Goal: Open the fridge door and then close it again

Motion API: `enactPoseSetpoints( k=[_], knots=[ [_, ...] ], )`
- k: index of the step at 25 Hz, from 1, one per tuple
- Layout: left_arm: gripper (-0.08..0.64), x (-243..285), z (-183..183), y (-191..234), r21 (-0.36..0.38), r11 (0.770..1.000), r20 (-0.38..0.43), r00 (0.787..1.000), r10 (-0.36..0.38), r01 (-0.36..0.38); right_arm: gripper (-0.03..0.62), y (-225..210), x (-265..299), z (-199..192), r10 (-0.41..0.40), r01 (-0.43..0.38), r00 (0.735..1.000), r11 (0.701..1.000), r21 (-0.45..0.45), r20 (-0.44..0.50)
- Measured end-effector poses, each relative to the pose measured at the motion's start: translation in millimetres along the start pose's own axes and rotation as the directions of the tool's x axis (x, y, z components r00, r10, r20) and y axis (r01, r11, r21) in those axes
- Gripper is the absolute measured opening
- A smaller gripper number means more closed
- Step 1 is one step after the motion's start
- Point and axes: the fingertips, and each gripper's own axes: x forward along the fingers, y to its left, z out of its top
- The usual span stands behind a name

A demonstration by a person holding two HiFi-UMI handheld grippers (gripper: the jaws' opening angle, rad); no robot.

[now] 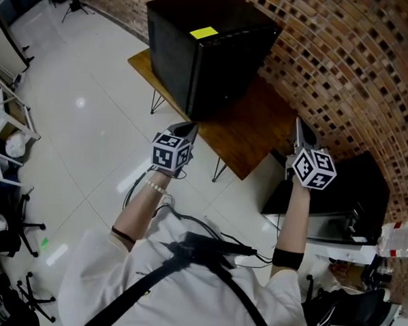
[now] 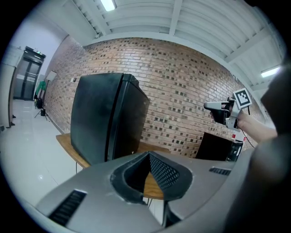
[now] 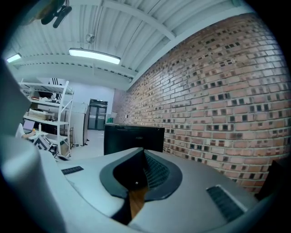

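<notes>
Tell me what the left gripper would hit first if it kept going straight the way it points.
Most likely the black fridge: the left gripper, jaws shut, aims at its near lower corner, just above the wooden table. Depth is unclear, so it could catch the table's edge instead.

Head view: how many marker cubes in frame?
2. One cube sits on the left gripper, in front of the fridge. The other cube sits on the right gripper, beside the brick wall. None looks hidden.

Black fridge (image 1: 204, 57), brown table (image 1: 254, 136), mottled red-brick wall (image 1: 348, 71).
</notes>
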Motion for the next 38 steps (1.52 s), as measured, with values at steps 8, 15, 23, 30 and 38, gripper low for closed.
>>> enactPoseSetpoints(
  k=[8,15,23,30,38],
  knots=[
    [0.0,-6.8,-1.4,-3.6,0.0,1.0,0.005,1.0,-0.015,0.015,0.012,9.4,-0.3,8.7,0.026,-0.025,1.0,0.999,-0.03,0.007],
    [0.0,-11.3,0.6,-2.0,-0.026,1.0,0.02,1.0,-0.013,0.013,0.025,21.5,10.0,20.7,0.075,-0.074,0.997,0.994,-0.074,0.014],
    [0.0,-13.0,3.5,3.3,-0.02,1.0,0.017,1.0,-0.001,0.002,0.106,70.7,55.2,43.2,0.271,-0.277,0.961,0.937,-0.211,-0.057],
    [0.0,-15.8,9.0,16.2,-0.007,1.0,0.027,1.0,0.012,-0.012,0.219,128.4,117.2,54.0,0.445,-0.49,0.871,0.778,-0.392,-0.206],
    [0.0,-12.7,10.4,34.2,-0.007,1.0,0.032,0.999,0.007,-0.007,0.275,176.4,180.6,66.1,0.52,-0.608,0.792,0.629,-0.484,-0.32]
  ],
)
